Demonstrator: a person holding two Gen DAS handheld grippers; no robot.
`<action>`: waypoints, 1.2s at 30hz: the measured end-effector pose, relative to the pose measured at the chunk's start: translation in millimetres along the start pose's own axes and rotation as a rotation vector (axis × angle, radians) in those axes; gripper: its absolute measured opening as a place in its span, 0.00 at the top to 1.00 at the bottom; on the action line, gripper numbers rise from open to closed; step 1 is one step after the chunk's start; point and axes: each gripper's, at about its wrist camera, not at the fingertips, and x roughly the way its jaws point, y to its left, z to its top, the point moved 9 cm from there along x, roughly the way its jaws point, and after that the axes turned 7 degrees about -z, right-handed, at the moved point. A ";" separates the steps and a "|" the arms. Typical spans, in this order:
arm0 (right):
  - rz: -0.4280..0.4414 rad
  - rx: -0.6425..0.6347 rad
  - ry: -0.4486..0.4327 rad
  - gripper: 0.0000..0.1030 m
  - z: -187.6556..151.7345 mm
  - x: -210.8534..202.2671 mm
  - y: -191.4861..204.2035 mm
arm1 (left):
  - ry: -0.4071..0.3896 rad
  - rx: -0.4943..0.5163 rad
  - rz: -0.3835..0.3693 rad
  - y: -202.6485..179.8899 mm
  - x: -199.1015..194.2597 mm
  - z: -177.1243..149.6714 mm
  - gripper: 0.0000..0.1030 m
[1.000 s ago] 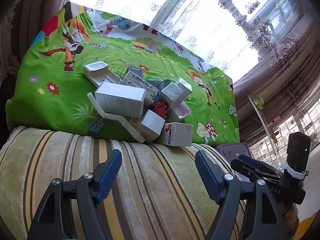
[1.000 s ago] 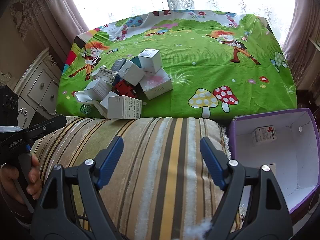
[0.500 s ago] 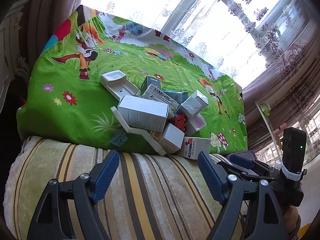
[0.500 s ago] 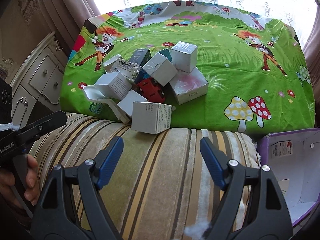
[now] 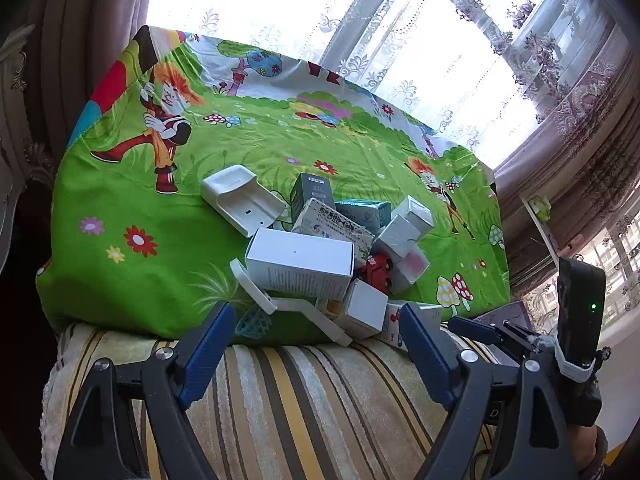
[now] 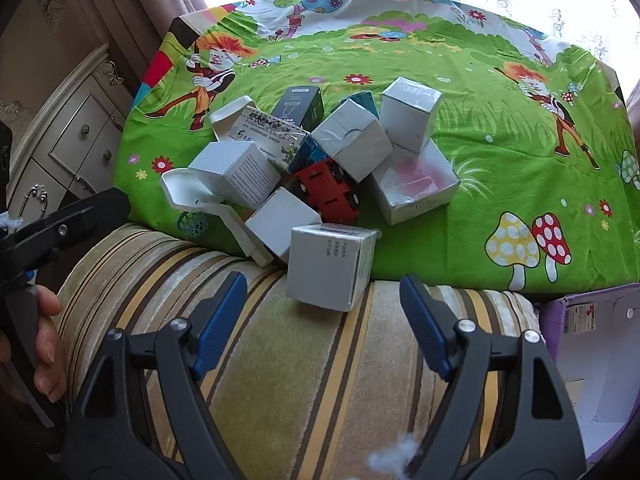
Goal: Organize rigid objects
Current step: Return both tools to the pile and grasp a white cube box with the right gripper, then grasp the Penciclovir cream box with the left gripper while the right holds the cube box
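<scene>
A pile of small cartons lies on the green cartoon sheet (image 6: 480, 128): white boxes, a dark box (image 6: 298, 106), a red toy truck (image 6: 330, 192) and a white plastic holder (image 5: 240, 200). The nearest white box (image 6: 330, 266) rests at the edge of the striped cushion, just ahead of my right gripper (image 6: 324, 320), which is open and empty. My left gripper (image 5: 316, 348) is open and empty, just short of a long white box (image 5: 300, 264) and a white plastic piece (image 5: 288, 306). A purple box (image 6: 592, 356) stands open at the right.
The striped cushion (image 6: 280, 360) fills the foreground. A white dresser (image 6: 60, 152) stands at the left. Curtains and a window (image 5: 400, 40) lie behind the bed. The other hand-held gripper (image 5: 552, 344) shows at the right of the left wrist view.
Both grippers have moved forward toward the pile of boxes, which now looks larger and closer. The purple box has slid toward the right edge of the right wrist view. Both stay open.
</scene>
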 end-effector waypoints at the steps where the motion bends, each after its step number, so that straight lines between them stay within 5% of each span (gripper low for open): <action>1: -0.001 0.003 0.004 0.21 1.0 2.1 -0.3 | 0.001 0.006 0.003 -0.2 1.4 3.4 0.16; 9: 0.009 0.025 0.023 0.26 7.0 15.3 -2.5 | 0.063 0.174 0.102 -19.5 27.4 22.0 0.15; 15: 0.032 0.041 0.040 0.51 5.0 22.9 -4.6 | 0.127 0.279 0.187 -27.8 59.7 23.0 0.15; 36: 0.062 0.171 -0.111 0.55 7.6 -6.0 -31.1 | 0.231 0.339 0.301 -22.5 120.2 34.3 0.15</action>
